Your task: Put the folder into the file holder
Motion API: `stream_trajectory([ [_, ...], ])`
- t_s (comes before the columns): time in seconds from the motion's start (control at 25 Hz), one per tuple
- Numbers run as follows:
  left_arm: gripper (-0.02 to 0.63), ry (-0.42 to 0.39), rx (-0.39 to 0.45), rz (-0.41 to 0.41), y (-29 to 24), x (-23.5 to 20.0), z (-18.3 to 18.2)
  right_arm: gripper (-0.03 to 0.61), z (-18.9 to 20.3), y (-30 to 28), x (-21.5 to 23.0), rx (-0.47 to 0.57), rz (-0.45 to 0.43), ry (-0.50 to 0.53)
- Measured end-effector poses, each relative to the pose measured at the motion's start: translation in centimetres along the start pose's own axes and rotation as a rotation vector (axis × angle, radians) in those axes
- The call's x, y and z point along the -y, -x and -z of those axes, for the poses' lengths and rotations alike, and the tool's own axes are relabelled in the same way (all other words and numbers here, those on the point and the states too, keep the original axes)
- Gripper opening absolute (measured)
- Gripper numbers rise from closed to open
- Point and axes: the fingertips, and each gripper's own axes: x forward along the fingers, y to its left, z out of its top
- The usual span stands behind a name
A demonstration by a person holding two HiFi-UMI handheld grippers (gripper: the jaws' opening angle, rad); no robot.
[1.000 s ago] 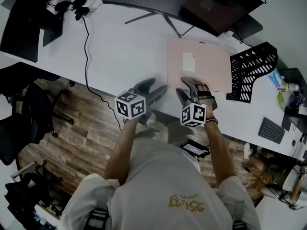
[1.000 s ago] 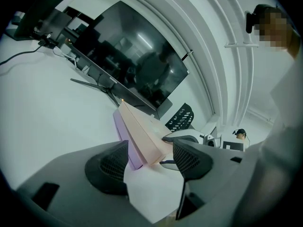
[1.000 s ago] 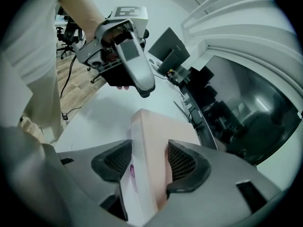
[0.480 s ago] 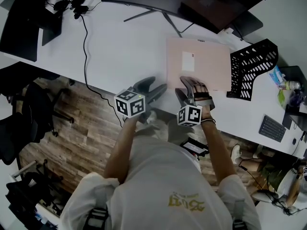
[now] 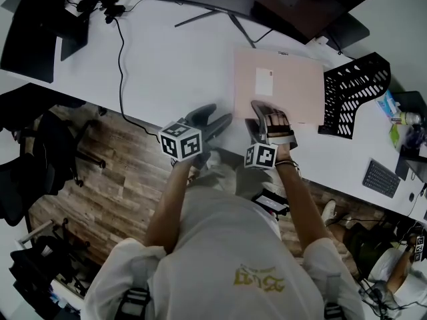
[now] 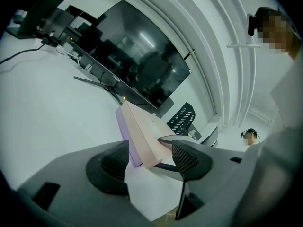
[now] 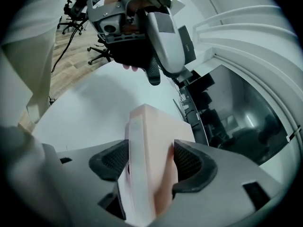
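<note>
In the head view the right gripper (image 5: 255, 115) covers the near edge of the folder (image 5: 293, 85)

We note the right gripper (image 7: 151, 161) straddling the pink folder (image 7: 150, 126) — its jaws have just been opening, and the folder's edge fills the gap between the pads. White desk (image 7: 90, 103) around it. Left gripper (image 7: 163, 74) shows beyond the folder. Dark monitor (image 7: 246, 126) at right; office chairs (image 7: 100, 52) on wooden floor (image 7: 61, 56) — upper left.

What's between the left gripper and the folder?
Only a bare strip of white desk separates the left gripper from the folder. The head view shows this.
</note>
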Motion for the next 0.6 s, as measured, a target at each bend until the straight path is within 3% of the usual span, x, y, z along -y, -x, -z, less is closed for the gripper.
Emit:
stream_trajectory([
  [0.6, 0.282, -0.010, -0.008, 0.018, -0.5, 0.7, -0.1, 0.265, -1.3, 1.6, 2.9, 0.040, 0.050, -0.052],
])
